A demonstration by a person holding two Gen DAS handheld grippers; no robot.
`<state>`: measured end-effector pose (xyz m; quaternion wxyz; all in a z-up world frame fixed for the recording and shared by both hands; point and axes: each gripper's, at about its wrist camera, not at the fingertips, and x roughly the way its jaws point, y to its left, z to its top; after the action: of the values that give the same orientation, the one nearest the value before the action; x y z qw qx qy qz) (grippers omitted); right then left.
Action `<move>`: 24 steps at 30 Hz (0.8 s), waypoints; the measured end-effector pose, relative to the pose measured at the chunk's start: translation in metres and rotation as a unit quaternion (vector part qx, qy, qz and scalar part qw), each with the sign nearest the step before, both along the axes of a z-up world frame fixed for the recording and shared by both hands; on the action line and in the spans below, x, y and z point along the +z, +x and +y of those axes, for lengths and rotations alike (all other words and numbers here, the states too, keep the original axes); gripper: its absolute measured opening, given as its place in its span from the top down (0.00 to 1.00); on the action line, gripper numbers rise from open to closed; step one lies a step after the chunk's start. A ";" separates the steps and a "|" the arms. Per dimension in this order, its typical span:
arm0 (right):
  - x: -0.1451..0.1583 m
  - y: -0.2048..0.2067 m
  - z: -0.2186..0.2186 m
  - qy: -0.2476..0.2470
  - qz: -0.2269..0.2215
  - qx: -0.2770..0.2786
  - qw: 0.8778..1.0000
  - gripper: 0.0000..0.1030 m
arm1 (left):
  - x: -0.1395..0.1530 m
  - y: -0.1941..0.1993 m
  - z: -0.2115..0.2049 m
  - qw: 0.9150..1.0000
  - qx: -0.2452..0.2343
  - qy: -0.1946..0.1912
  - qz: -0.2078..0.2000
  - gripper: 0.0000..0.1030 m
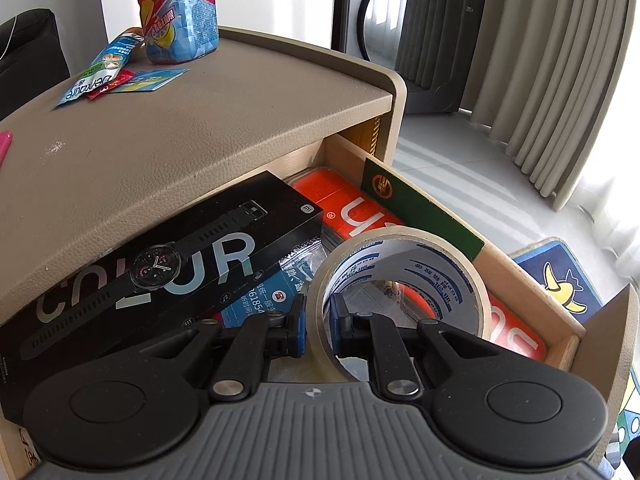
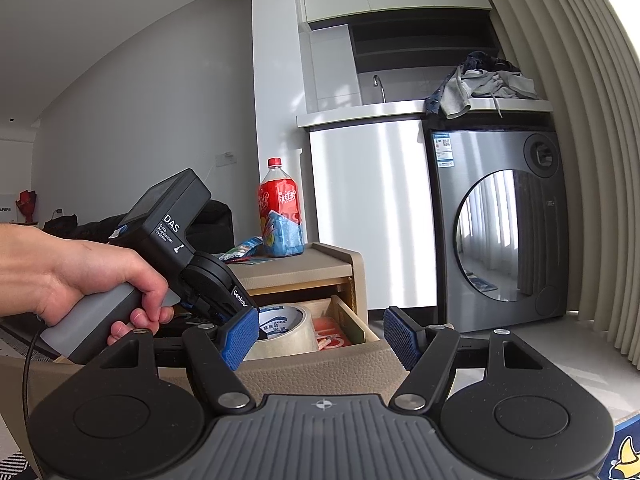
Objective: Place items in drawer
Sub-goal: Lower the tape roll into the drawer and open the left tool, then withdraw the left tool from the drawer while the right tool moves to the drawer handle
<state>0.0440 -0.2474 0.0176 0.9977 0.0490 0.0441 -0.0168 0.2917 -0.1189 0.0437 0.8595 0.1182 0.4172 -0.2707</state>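
Beige packing tape, a wide roll point(image 1: 404, 280) with blue print on its inner core, stands on edge inside the open drawer point(image 1: 532, 296), and the left gripper point(image 1: 318, 330) pinches its wall: one blue-padded finger sits outside the ring, the other inside it, both pressed against the tape. In the right wrist view the same roll point(image 2: 286, 330) shows just past the drawer's padded front, with the left gripper's black body and the person's left hand point(image 2: 80, 280) wrapped round its grey handle. Beneath and beside the roll the drawer already holds a long black watch box point(image 1: 160, 268) lettered COLOUR lying at a slant along the left, an orange flat pack point(image 1: 348, 208) with white lettering under the tape, a green card point(image 1: 424, 216) leaning on the wooden right wall, and some clear-wrapped blue packets point(image 1: 260, 300) between the box and the roll. The right gripper point(image 2: 320, 338) hangs in front of the drawer's front panel with its fingers spread wide apart and nothing between them. On the tan leather-textured top of the nightstand point(image 1: 200, 120) stand a red iced-tea bottle point(image 1: 178, 8) and a few blue sachets point(image 1: 104, 68) near the back left. A steel-grey washing machine point(image 2: 500, 224) stands beyond, beside pale pleated curtains point(image 2: 592, 160).
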 end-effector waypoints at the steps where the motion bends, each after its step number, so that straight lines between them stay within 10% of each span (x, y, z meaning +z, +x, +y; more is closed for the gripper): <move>1: 0.000 0.000 0.000 0.000 0.000 0.000 1.000 0.29 | -0.001 0.001 0.000 1.000 0.000 0.008 0.000 0.86; 17: -0.001 0.001 -0.003 0.003 -0.001 0.002 1.000 0.29 | 0.003 0.004 -0.025 0.995 -0.012 0.098 -0.032 0.79; 24: 0.000 0.001 -0.004 0.003 -0.005 0.002 1.000 0.29 | 0.025 -0.007 -0.002 0.995 0.034 0.049 -0.077 0.29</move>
<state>0.0450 -0.2513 0.0178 0.9978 0.0521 0.0388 -0.0148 0.2844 -0.1212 0.0687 0.8908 0.1670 0.3661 -0.2109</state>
